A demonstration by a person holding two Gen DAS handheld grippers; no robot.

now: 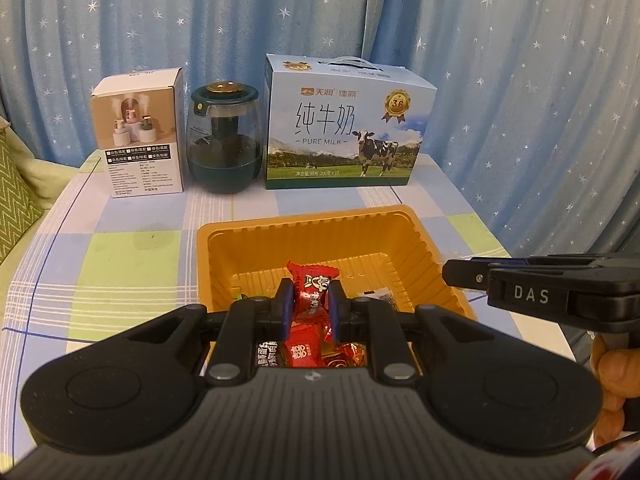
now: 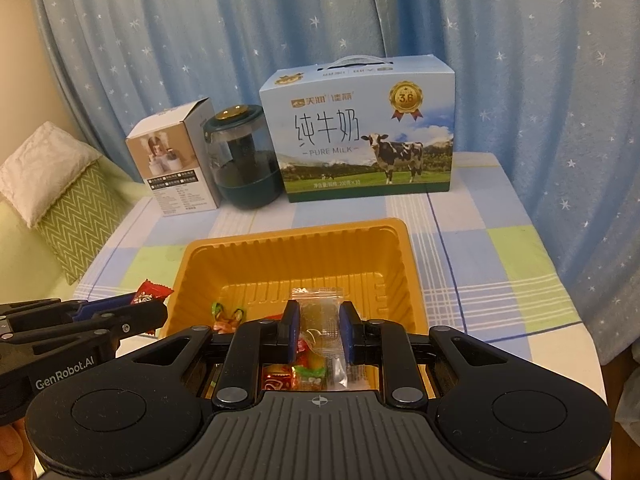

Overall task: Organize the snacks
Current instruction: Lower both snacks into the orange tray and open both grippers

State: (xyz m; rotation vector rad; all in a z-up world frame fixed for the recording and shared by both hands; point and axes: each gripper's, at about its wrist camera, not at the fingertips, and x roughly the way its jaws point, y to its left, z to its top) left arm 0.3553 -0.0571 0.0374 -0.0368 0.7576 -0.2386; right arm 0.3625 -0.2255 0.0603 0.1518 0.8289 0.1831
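Both grippers hover over the orange tray (image 1: 304,236): left gripper (image 1: 310,306) pinches a red candy (image 1: 312,284), right gripper (image 2: 319,330) clamps a clear candy (image 2: 318,312); its far half lies bare.

The orange tray (image 1: 404,240) has its near wall hidden behind the left gripper (image 1: 310,308) — the snacks below its fingers (image 1: 285,304) mostly covered, their small print unreadable.

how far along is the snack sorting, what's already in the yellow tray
Done: several wrapped candies already lie in the yellow tray. In hand: the left claw is shut on a red candy, and the right claw is shut on a clear-wrapped snack, both over the tray. Left: dropping these two; any others still outside aren't visible.
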